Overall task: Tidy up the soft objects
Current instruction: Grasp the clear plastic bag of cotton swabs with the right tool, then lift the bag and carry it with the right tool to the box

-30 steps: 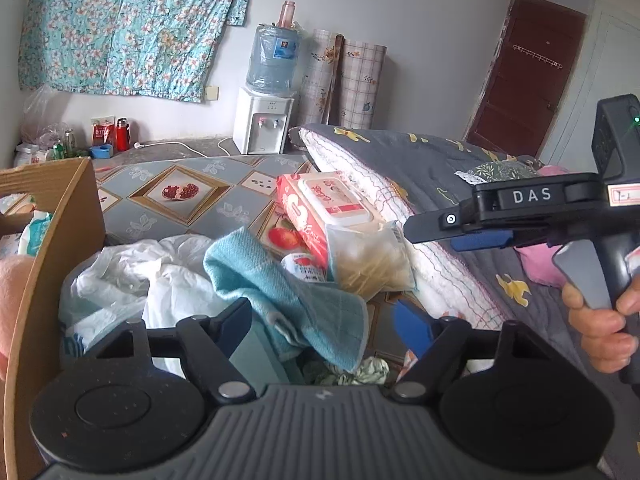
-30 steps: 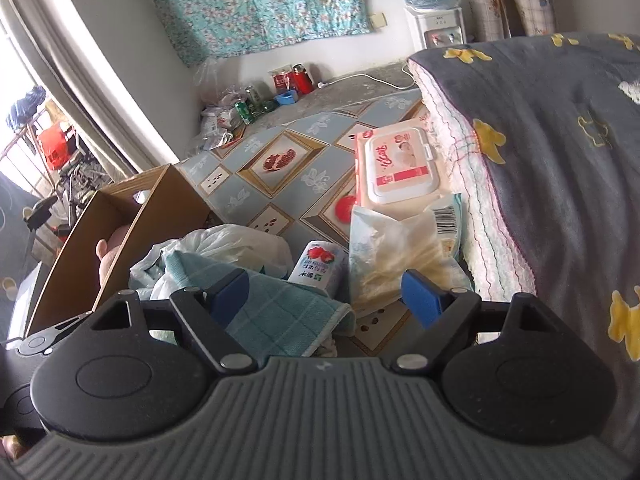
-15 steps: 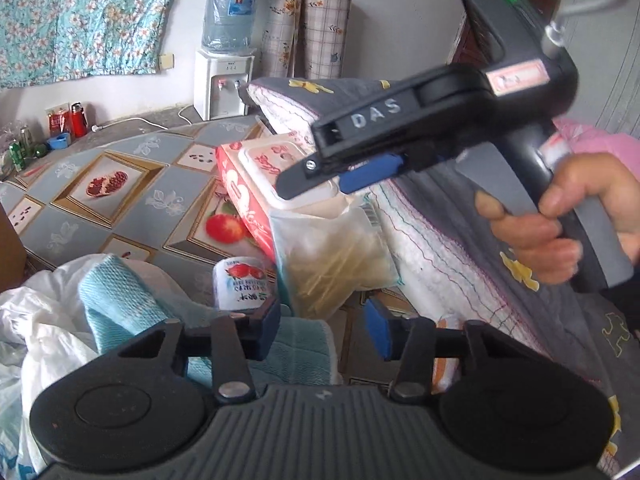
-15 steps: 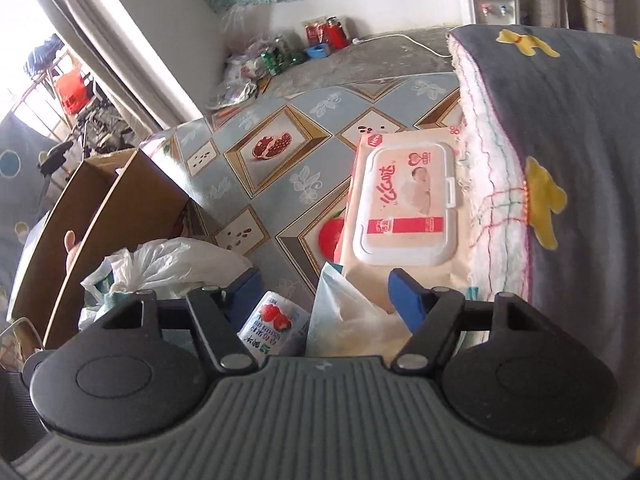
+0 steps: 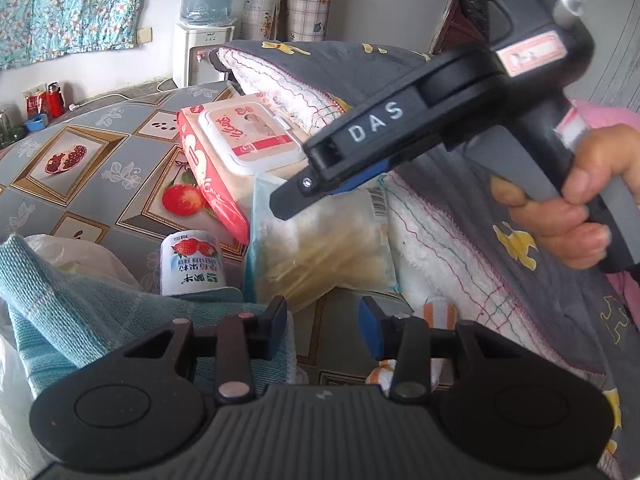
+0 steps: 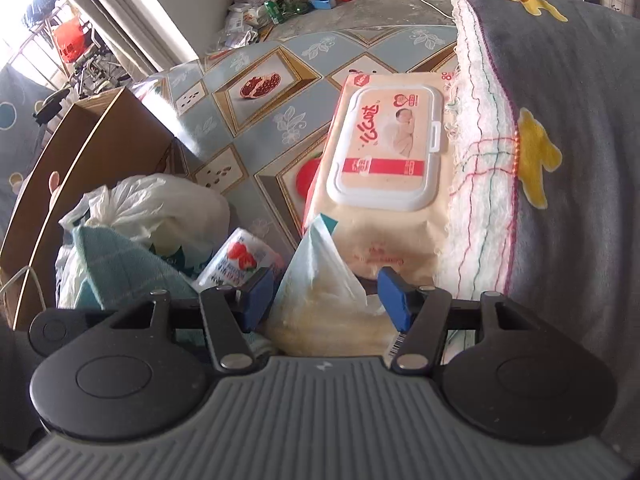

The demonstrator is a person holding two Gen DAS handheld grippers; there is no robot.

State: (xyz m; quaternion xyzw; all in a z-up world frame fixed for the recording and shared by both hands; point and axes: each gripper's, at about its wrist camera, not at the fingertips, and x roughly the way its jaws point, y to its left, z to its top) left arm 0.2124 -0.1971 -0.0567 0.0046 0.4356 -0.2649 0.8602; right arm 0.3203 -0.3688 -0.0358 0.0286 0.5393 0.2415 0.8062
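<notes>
A clear plastic bag of pale sticks [image 5: 320,248] lies between a wet-wipes pack [image 5: 240,140] and a folded grey quilt [image 5: 500,240]. My right gripper [image 6: 326,296] is open with its blue pads on either side of the bag's top [image 6: 320,280], not closed on it. From the left wrist view the right gripper [image 5: 320,188] hangs just above the bag. My left gripper [image 5: 324,320] is open and empty, low over a teal towel [image 5: 80,296] and the floor mat. A small strawberry can [image 5: 192,260] stands beside the bag.
A white plastic bag [image 6: 152,208] and a cardboard box [image 6: 72,168] sit to the left. An orange-striped cloth [image 5: 436,316] lies by the quilt edge. A water dispenser [image 5: 200,52] and clutter line the far wall.
My right gripper has moved forward and down over the bag, so its pads now straddle the bag's top. My left gripper has swung right and lower, its jaws narrower than before.
</notes>
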